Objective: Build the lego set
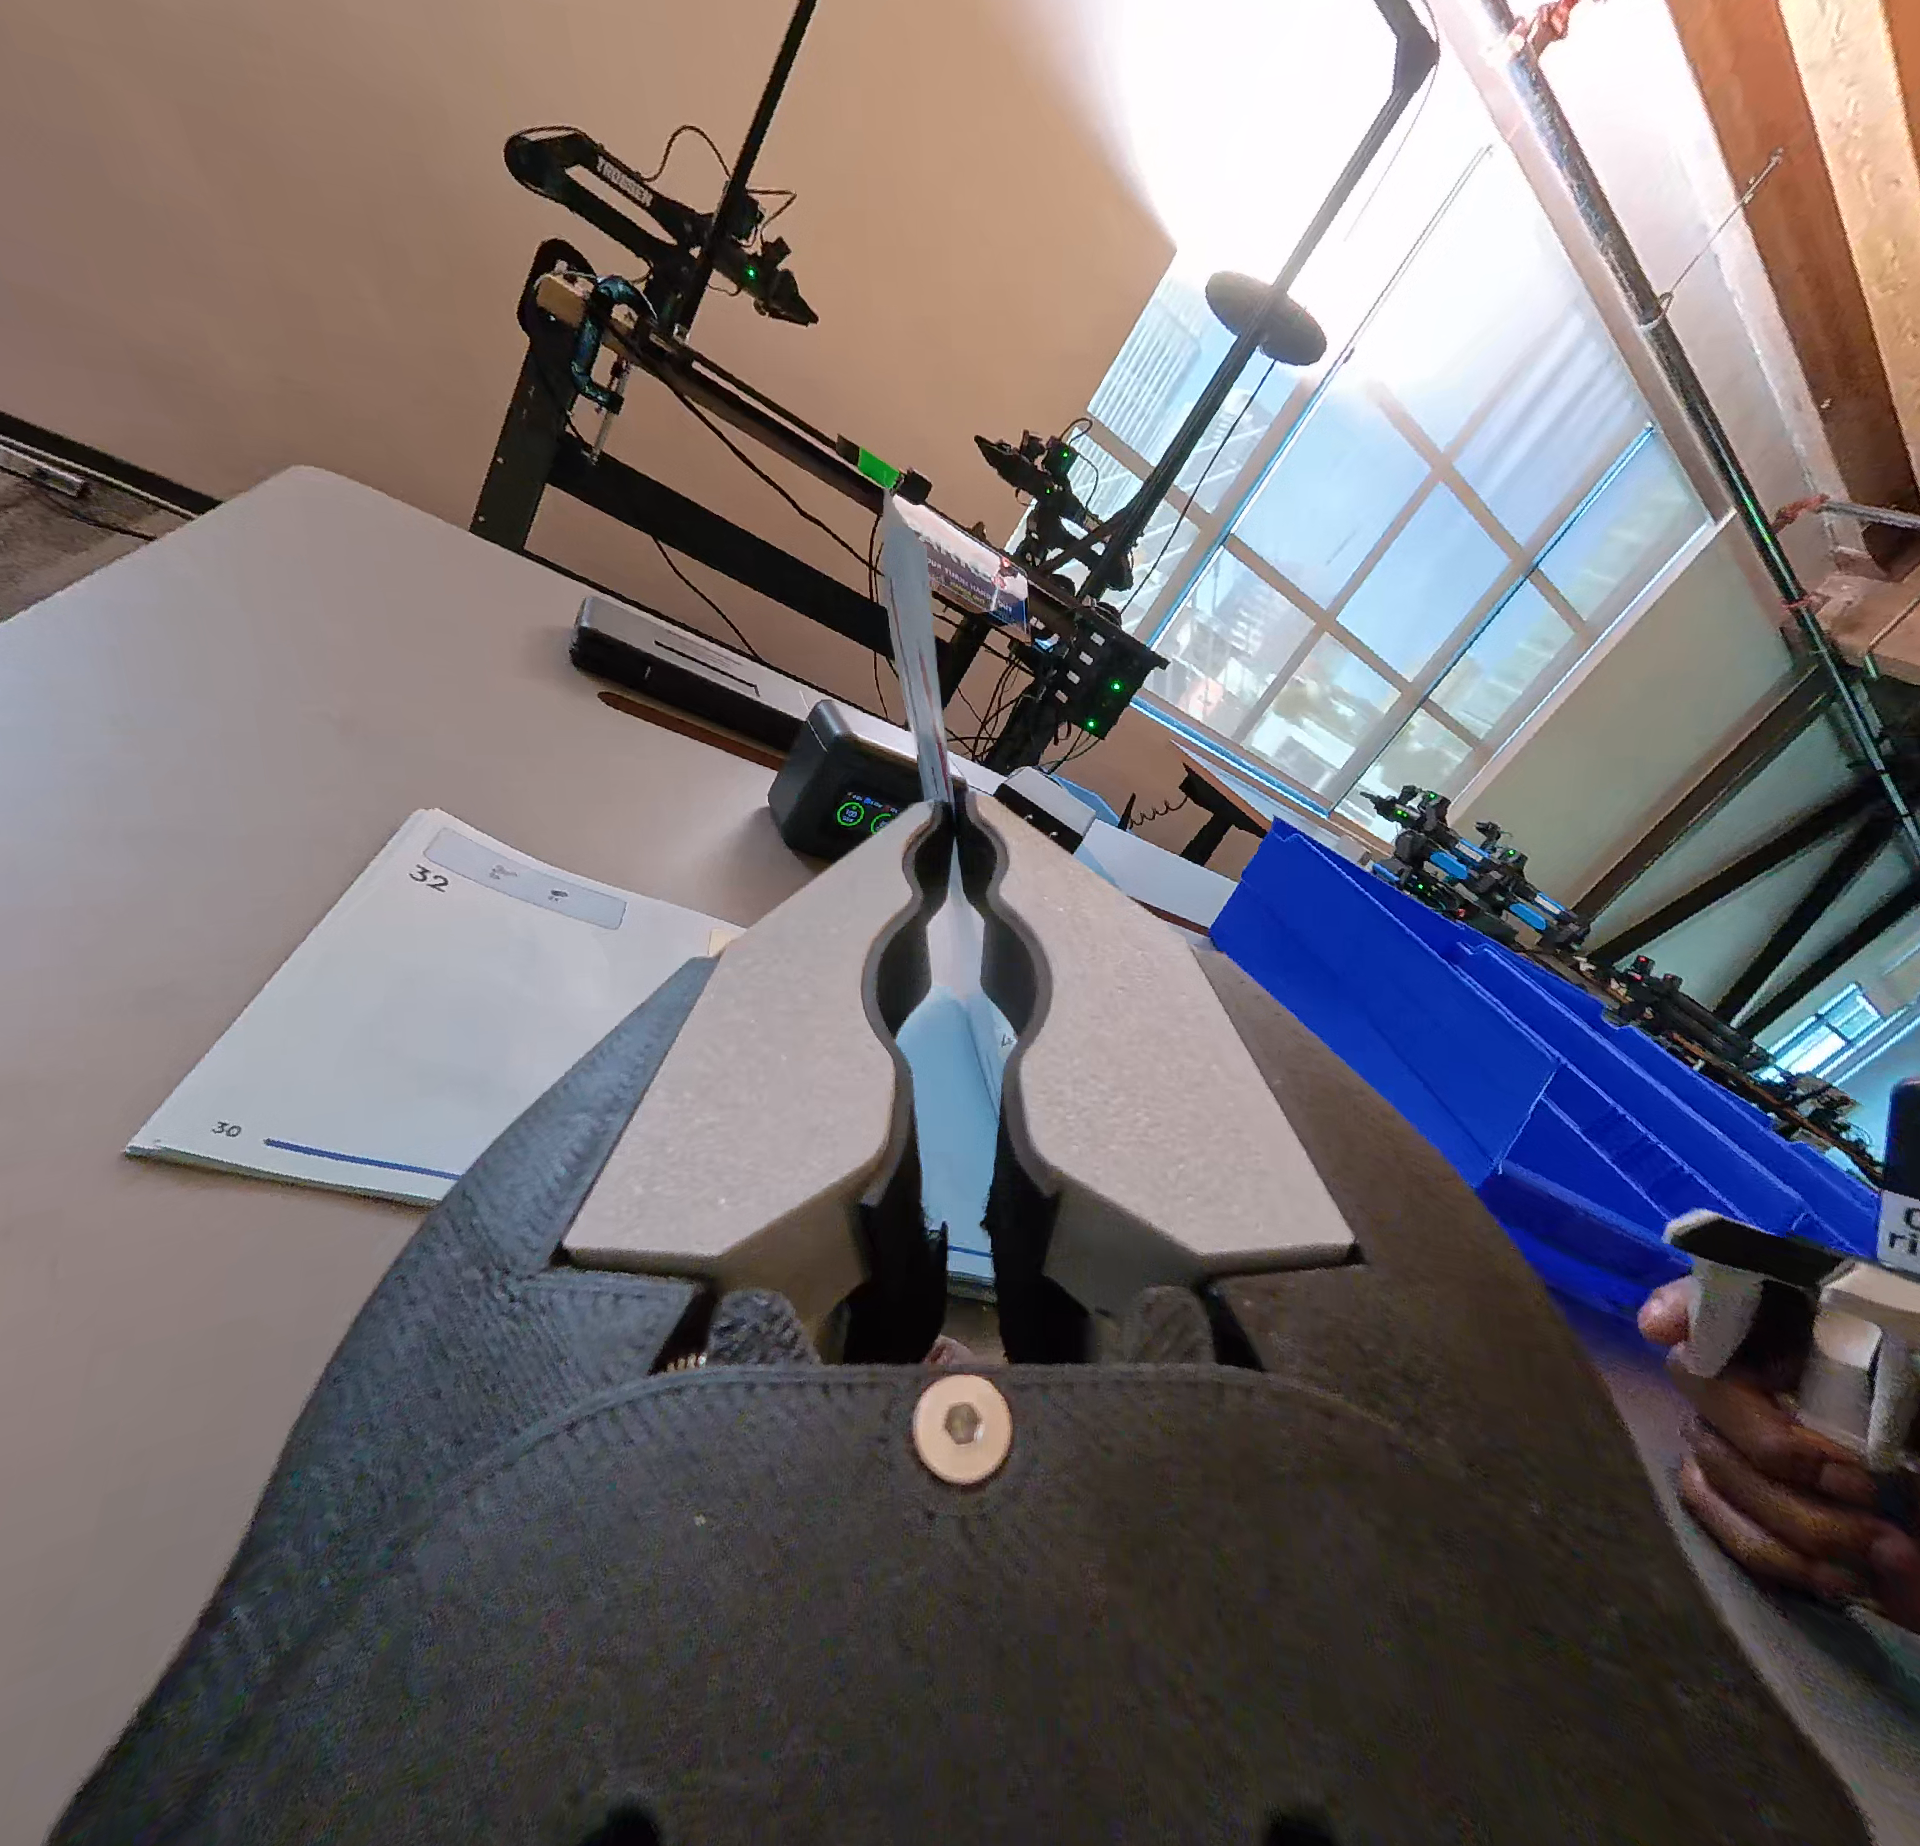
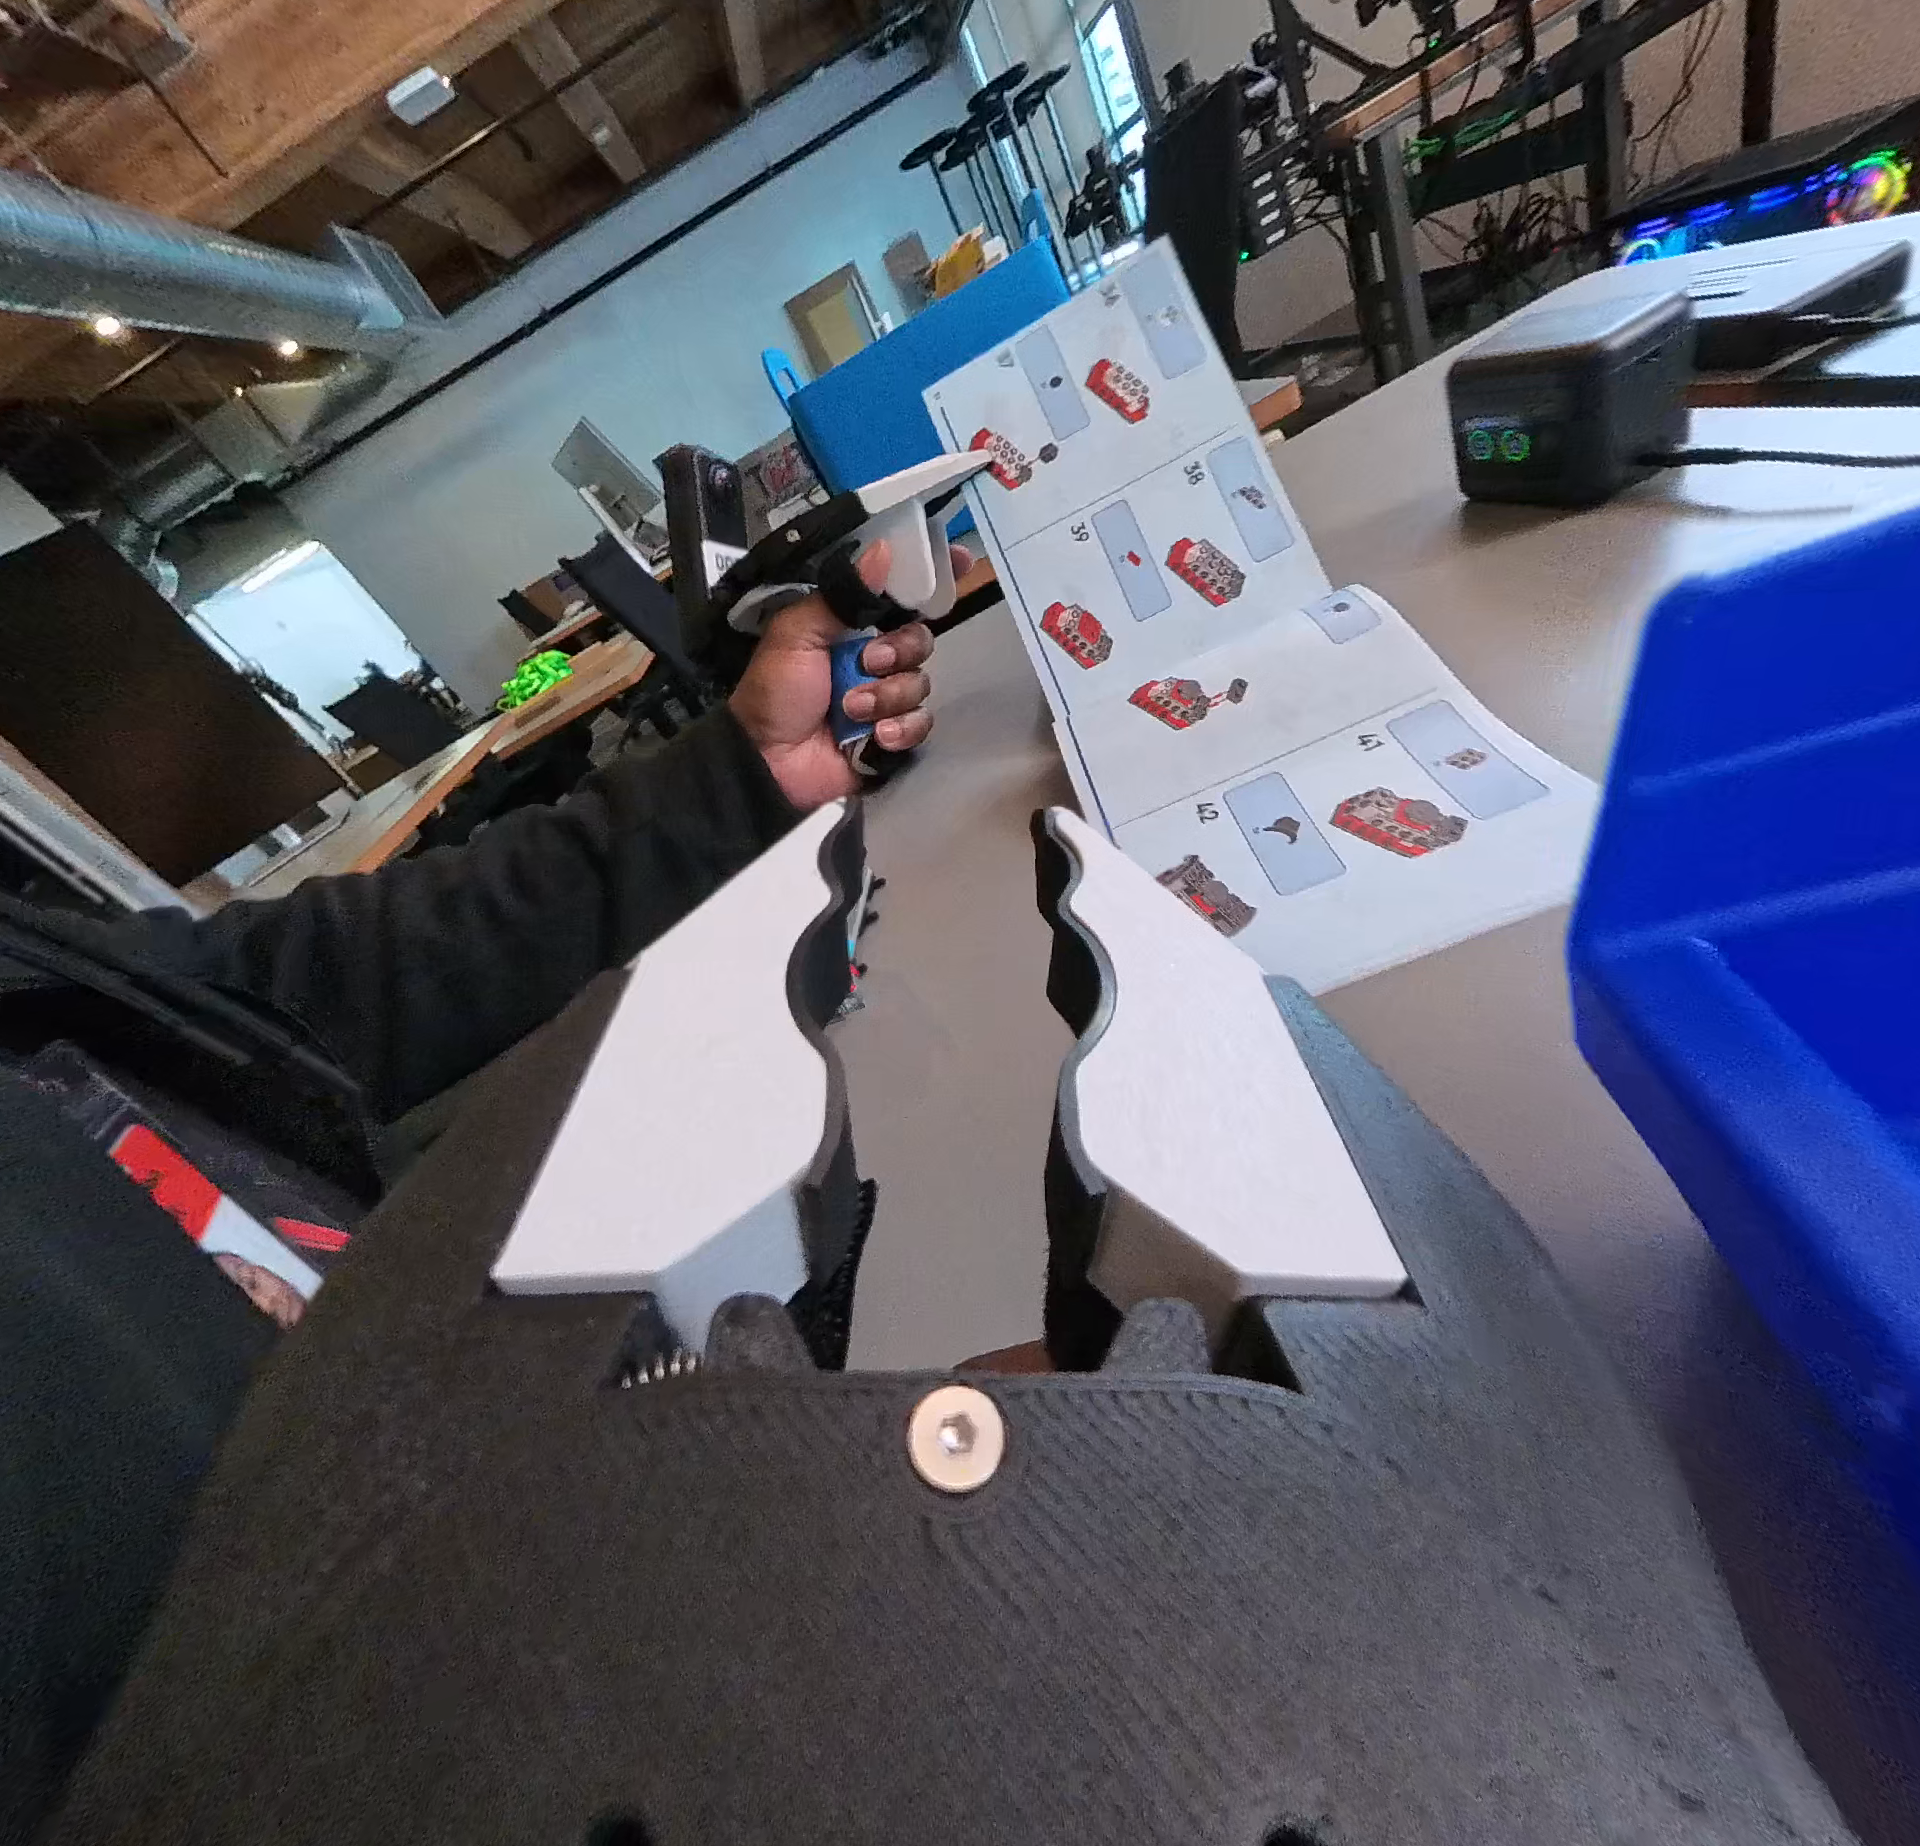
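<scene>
My left gripper (image 1: 948,809) is shut on a page (image 1: 914,633) of the instruction booklet (image 1: 416,1007), which I see edge-on rising between the fingertips. In the right wrist view the left gripper (image 2: 971,464), held by a hand (image 2: 821,684), pinches the top edge of that lifted page (image 2: 1143,508), which shows red and grey build steps. My right gripper (image 2: 945,820) is open with nothing between its fingers, low over the grey table (image 2: 945,1069). A small dark piece (image 2: 857,923) on the table is mostly hidden behind its left finger.
Blue bins (image 1: 1455,1048) stand to the right, one close beside my right gripper (image 2: 1756,861). A black power unit with a small screen (image 2: 1569,414) and a flat black device (image 1: 675,653) sit at the table's far side. A dark sleeve (image 2: 416,944) reaches in from the left. Left tips to right tips: about 30 cm.
</scene>
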`<state>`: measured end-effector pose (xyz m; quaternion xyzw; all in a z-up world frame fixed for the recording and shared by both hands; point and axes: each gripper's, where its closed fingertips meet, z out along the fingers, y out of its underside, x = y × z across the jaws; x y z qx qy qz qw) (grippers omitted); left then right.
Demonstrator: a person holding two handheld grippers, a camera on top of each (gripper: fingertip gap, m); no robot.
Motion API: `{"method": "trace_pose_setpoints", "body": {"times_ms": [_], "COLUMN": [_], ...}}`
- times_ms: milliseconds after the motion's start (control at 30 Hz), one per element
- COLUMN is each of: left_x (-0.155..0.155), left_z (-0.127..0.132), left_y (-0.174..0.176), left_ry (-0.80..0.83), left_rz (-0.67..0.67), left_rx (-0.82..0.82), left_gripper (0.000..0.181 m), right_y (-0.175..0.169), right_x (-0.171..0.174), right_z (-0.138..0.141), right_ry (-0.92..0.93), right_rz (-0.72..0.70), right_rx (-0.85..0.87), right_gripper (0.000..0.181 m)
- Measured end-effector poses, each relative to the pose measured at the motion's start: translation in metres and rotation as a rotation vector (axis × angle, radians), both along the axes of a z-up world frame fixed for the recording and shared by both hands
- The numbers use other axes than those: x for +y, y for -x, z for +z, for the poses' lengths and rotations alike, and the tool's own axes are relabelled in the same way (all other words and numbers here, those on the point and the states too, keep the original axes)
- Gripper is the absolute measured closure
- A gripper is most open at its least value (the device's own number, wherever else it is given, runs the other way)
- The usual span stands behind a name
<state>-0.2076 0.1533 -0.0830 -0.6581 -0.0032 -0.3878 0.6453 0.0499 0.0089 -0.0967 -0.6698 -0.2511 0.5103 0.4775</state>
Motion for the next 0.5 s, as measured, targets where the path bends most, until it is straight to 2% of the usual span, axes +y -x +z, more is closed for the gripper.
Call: {"method": "trace_pose_setpoints", "body": {"times_ms": [167,500], "left_x": [0.002,0.007], "left_z": [-0.002,-0.009], "left_y": [0.001,0.005], "left_ry": [0.017,0.068], "left_rz": [0.012,0.041], "left_rx": [0.011,0.007], "left_gripper": [0.181,0.181], "right_y": [0.015,0.018], "right_x": [0.005,0.007], "right_z": [0.003,0.007], "right_ry": [-0.003,-0.011], "right_rz": [0.022,0.047], "right_rx": [0.03,0.061], "right_gripper": [0.148,0.149]}}
